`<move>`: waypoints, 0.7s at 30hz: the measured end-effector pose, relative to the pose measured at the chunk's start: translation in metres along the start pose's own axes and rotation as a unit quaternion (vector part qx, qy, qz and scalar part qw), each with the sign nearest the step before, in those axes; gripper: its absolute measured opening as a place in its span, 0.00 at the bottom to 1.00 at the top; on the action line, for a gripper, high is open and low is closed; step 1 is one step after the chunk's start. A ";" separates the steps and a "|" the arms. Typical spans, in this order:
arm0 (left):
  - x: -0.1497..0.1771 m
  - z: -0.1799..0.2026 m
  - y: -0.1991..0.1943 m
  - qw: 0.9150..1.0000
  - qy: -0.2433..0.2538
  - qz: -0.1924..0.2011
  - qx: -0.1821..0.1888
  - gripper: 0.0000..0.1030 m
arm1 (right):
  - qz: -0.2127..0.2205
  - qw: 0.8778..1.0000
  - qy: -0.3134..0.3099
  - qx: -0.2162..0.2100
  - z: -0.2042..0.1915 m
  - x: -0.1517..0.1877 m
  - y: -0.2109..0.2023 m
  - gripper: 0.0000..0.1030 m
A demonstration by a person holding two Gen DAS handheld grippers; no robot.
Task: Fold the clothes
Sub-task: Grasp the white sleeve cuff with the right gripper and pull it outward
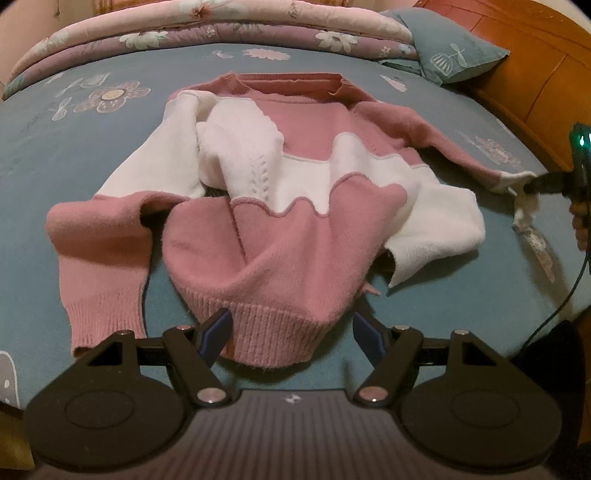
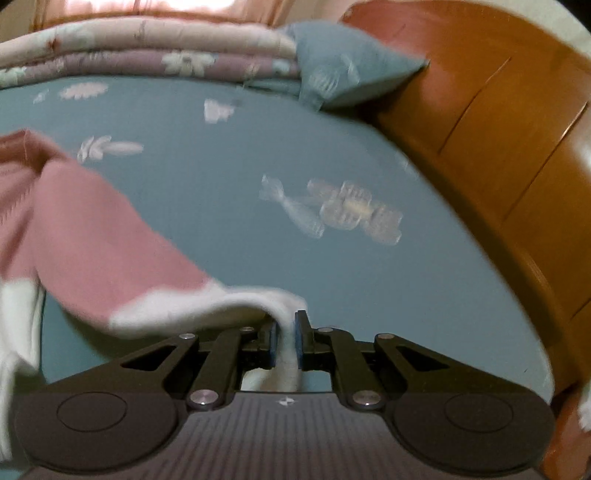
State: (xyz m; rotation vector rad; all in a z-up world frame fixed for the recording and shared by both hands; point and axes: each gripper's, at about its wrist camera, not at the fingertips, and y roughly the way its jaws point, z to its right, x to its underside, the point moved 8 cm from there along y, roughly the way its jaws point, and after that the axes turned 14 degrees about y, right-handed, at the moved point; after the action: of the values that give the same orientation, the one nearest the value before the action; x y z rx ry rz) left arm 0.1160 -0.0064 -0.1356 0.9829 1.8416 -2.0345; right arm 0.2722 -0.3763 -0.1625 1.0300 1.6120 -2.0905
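Note:
A pink and white knit sweater [image 1: 295,229] lies spread on the blue bed sheet [image 1: 55,155], its left sleeve folded in over the chest. My left gripper [image 1: 291,328] stands open at the near edge, and the ribbed pink hem [image 1: 273,339] lies between its fingers without being pinched. My right gripper [image 2: 285,343] is shut on the white cuff [image 2: 207,310] of the right sleeve [image 2: 110,251] and holds it stretched out to the right, just above the sheet. The left wrist view shows that gripper [image 1: 532,184] at the far right edge, with a hand behind it.
A folded floral quilt [image 1: 221,33] and a blue pillow [image 1: 454,55] lie at the head of the bed. An orange wooden headboard [image 2: 498,147] runs along the right side. A dark cable [image 1: 565,302] hangs at the right edge. Bare sheet [image 2: 258,147] stretches beyond the sleeve.

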 end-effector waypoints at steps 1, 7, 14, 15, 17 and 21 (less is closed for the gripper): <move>0.000 0.000 0.001 1.000 0.001 -0.003 -0.001 0.71 | 0.002 1.000 -0.005 0.004 0.001 -0.003 0.001 0.11; -0.002 -0.001 0.003 1.000 0.001 -0.006 -0.005 0.71 | 0.032 0.999 -0.018 0.036 0.017 -0.057 0.000 0.11; -0.003 0.002 0.005 1.000 0.004 -0.013 -0.007 0.71 | 0.054 0.995 -0.010 0.088 0.025 -0.132 0.018 0.11; -0.004 0.001 0.005 1.000 0.004 -0.013 -0.007 0.71 | 0.055 0.994 -0.007 0.094 0.025 -0.140 0.023 0.11; -0.004 -0.001 0.004 1.000 -0.001 -0.014 -0.009 0.71 | 0.058 0.993 0.009 0.102 0.027 -0.151 0.031 0.11; -0.003 -0.007 0.005 1.000 -0.009 -0.017 -0.016 0.71 | 0.030 0.994 0.009 0.108 0.022 -0.151 0.056 0.11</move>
State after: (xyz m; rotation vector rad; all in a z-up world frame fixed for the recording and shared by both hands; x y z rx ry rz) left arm 0.1234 -0.0017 -0.1373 0.9273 1.8878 -2.0207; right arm 0.4043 -0.4417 -0.0945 1.1547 1.3655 -2.2580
